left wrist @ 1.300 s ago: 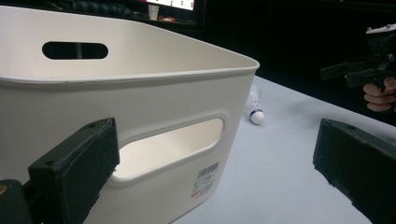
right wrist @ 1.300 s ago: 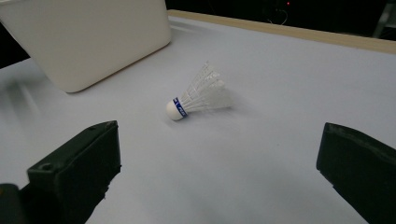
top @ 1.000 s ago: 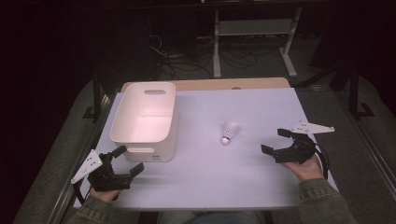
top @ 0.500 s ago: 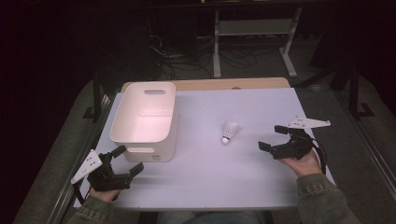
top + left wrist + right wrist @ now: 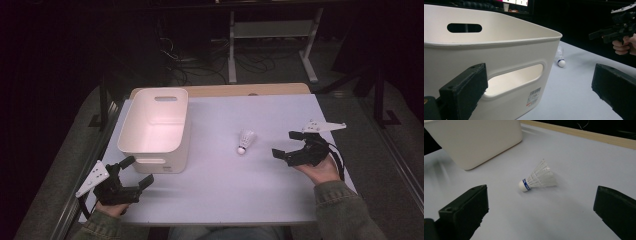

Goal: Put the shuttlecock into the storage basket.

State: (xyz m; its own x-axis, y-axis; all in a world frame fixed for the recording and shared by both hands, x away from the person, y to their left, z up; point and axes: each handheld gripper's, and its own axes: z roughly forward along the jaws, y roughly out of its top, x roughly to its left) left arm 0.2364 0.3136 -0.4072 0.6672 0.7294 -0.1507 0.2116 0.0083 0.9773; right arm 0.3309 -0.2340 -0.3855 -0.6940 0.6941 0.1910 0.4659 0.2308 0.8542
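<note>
At the near left corner of the white table (image 5: 260, 200), the left gripper (image 5: 134, 173) rests low in the person's left hand (image 5: 112, 207), its black jaws spread wide apart and holding nothing, pointed at the near short wall of the white plastic bin (image 5: 131, 148). The bin stands upright along the left edge of the table, its long sides running toward the far edge, with a slot handle in each short wall and a small barcode label low on the near one. Right of the bin, about mid-table, a white shuttlecock (image 5: 245, 141) lies on its side, its cork tip with a blue band toward the near edge and its skirt toward the far edge. Near the right edge, the right gripper (image 5: 286, 144) sits in the right hand (image 5: 320, 170), jaws open wide and empty, aimed at the shuttlecock but apart from it.
</note>
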